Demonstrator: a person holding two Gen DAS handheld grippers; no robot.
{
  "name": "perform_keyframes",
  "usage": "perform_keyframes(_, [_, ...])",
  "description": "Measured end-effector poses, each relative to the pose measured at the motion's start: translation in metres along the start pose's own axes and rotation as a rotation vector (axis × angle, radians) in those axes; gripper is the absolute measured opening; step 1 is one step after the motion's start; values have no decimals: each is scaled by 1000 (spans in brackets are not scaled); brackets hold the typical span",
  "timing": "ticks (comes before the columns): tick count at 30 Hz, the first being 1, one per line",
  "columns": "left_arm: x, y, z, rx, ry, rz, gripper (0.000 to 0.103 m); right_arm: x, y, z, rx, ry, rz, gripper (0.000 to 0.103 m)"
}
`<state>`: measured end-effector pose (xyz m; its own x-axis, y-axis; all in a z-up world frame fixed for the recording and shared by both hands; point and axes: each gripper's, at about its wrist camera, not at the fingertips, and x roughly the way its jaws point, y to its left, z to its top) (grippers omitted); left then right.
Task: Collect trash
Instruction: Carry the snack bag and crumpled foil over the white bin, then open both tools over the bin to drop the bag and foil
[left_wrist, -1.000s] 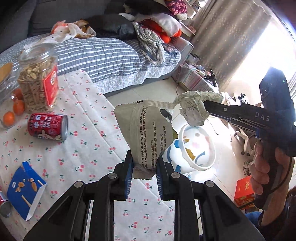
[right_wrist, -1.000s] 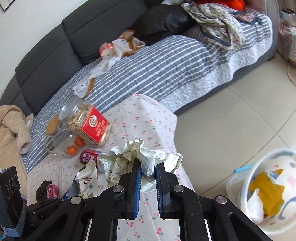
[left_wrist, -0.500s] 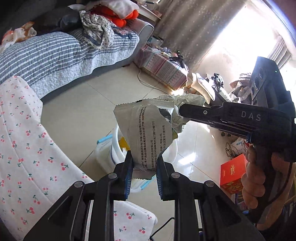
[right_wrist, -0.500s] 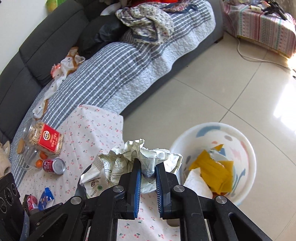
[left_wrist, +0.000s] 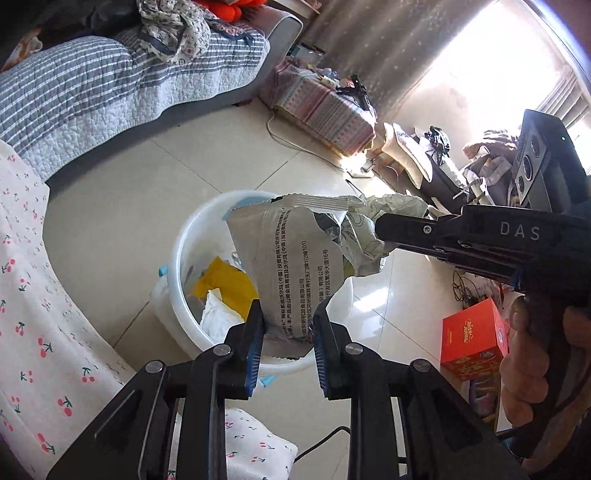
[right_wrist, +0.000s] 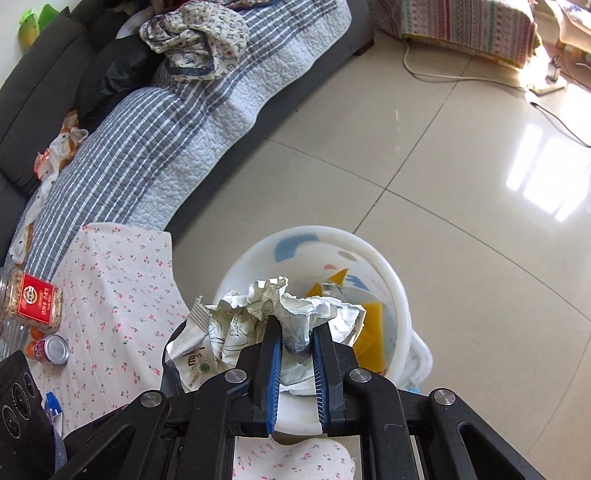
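Observation:
My left gripper (left_wrist: 287, 322) is shut on a torn silver snack wrapper (left_wrist: 295, 258) with black print and holds it upright over the white trash bin (left_wrist: 181, 236). My right gripper (right_wrist: 297, 341) is shut on a crumpled paper ball (right_wrist: 291, 314), also above the bin (right_wrist: 400, 295). In the left wrist view the right gripper (left_wrist: 380, 227) comes in from the right with the paper ball (left_wrist: 365, 236) right behind the wrapper. The wrapper also shows in the right wrist view (right_wrist: 188, 354), left of the ball. The bin holds yellow and white trash (left_wrist: 221, 284).
A table with a cherry-print cloth (right_wrist: 110, 295) lies left of the bin, with a nut jar (right_wrist: 33, 301) and a red can (right_wrist: 51, 350). A sofa with a striped quilt (right_wrist: 166, 147) stands behind. A red box (left_wrist: 472, 339) sits on the floor.
Both grippers have swung away from the table, with their loads, to above the bin. The bin now sits directly under them. Both grips are unchanged.

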<state>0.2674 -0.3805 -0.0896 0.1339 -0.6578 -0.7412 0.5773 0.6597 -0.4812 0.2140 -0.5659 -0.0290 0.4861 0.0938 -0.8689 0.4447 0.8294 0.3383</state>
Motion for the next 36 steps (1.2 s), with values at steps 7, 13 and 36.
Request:
perform_keyframes(7, [3, 8, 3, -32, 6, 31, 52, 7, -2, 3, 14, 21, -35, 35])
perform_keyframes(13, [-10, 11, 4, -55, -11, 35, 52, 3, 2, 5, 21, 7, -39, 39])
perform_keyframes(36, [-181, 85, -44, -260, -132, 224, 53, -30, 152, -37, -187, 47, 197, 51])
